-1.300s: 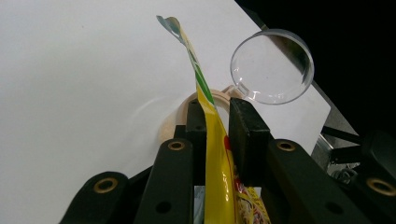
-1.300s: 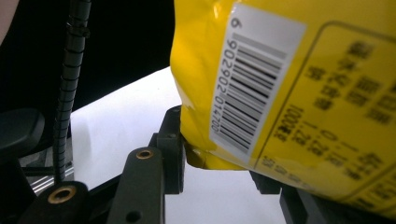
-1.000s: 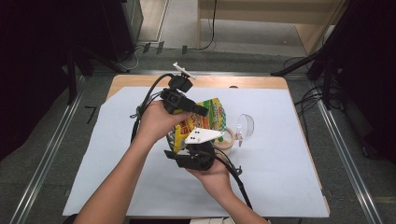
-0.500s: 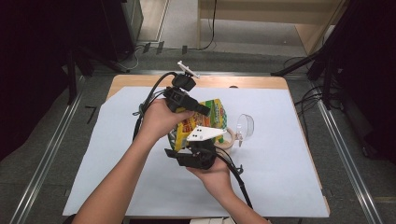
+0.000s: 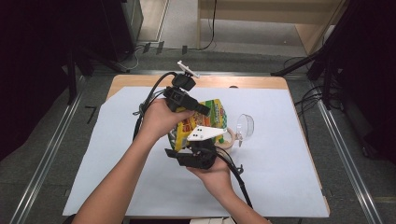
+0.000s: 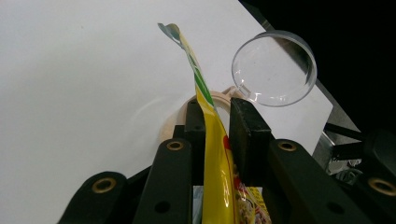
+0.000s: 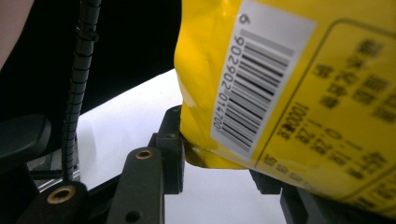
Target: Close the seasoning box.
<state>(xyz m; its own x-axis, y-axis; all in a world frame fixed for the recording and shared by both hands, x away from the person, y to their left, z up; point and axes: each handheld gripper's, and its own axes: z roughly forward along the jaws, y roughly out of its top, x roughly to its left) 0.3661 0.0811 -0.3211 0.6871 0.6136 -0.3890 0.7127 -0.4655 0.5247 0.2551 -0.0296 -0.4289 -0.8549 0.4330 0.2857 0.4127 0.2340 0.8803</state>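
Packet half-hidden behind claws

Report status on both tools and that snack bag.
Left tool shut on the yellow snack bag. Right tool clamps its lower end. Bag held over the tape roll, clear cup beside. Nothing in the way.

Your left forearm comes in from the near left, hand wrapped round the left tool, which points right and slightly near. Its jaws are nearly together, pads pressing a thin edge between them. Your right hand cups the right tool from below, just near of the left one, pointing far. Its jaws stand partly apart, one either side of a corner.
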